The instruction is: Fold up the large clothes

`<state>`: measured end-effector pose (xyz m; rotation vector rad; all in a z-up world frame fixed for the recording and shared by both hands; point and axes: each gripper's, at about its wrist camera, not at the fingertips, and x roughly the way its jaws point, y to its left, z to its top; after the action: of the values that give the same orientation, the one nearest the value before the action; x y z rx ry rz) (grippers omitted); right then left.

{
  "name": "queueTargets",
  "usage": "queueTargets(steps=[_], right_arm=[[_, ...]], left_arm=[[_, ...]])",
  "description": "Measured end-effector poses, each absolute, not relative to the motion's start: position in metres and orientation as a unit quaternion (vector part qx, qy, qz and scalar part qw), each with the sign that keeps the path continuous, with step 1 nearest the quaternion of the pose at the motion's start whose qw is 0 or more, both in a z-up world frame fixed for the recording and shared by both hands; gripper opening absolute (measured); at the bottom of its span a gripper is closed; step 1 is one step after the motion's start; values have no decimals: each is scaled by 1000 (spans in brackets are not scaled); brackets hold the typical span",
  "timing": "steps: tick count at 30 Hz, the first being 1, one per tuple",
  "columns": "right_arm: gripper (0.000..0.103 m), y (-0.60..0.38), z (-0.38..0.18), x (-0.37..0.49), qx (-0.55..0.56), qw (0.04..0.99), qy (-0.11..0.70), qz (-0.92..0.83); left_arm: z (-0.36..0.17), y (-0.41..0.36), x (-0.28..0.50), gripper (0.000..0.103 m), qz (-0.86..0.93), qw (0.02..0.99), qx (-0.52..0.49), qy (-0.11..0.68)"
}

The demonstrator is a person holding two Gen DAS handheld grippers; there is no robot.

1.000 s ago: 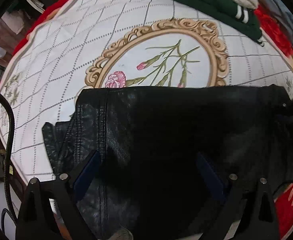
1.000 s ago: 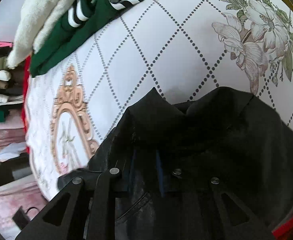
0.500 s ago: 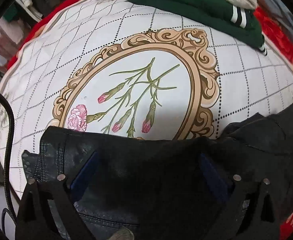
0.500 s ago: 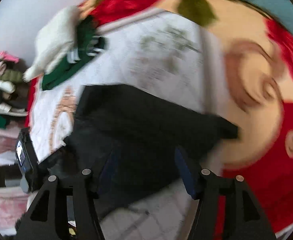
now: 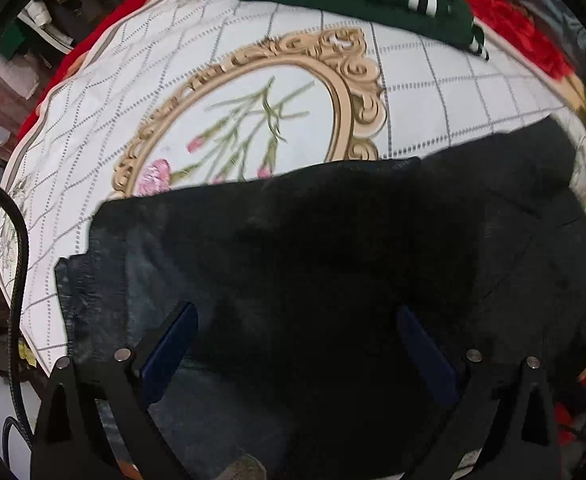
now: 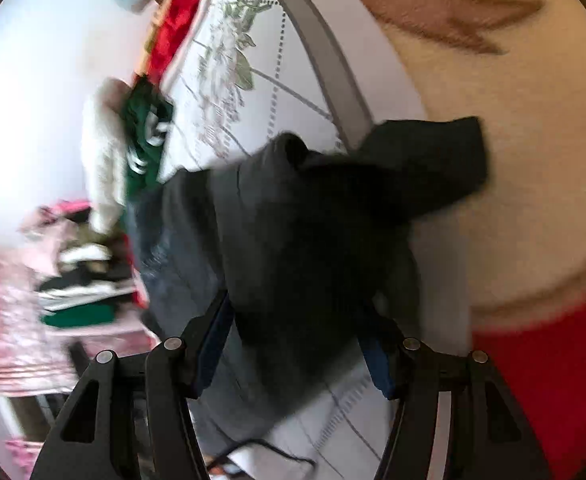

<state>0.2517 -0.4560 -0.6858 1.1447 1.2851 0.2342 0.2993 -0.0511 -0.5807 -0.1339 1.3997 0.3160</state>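
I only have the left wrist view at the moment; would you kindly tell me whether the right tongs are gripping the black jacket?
Observer: No. The right tongs are open; the black jacket lies between the fingers without being pinched.
Operator: Thank you. Where does the jacket's far end lie on that side?
Observer: One flap reaches past the grey border of the white cloth and rests on the beige blanket.
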Motion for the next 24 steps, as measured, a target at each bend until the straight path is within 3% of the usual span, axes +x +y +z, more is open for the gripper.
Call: queueTargets(steps=[8,10,11,12,15,20,24], right_arm=[[67,-422,-698,295,519,636,548,161],[56,-413,-694,301,510,640,551,164],[38,-410,-691,303,506,642,554,159],[29,-409,-686,303,511,643,548,157],[20,-411,-664,297,525,649,528,154],[17,-419,-603,293,520,687,488,144],[17,-417,-551,305,453,743,474,132]], left_arm=[[-590,-58,305,103,134,763,-25,632],[-592,-59,305,103,133,766,-24,628],[-592,-59,306,103,134,768,-22,626],[-592,-60,306,103,134,770,-21,623],[-592,-72,312,103,126,776,7,618],[-592,-104,337,102,79,786,2,613],[-598,-135,365,103,22,790,-40,612]])
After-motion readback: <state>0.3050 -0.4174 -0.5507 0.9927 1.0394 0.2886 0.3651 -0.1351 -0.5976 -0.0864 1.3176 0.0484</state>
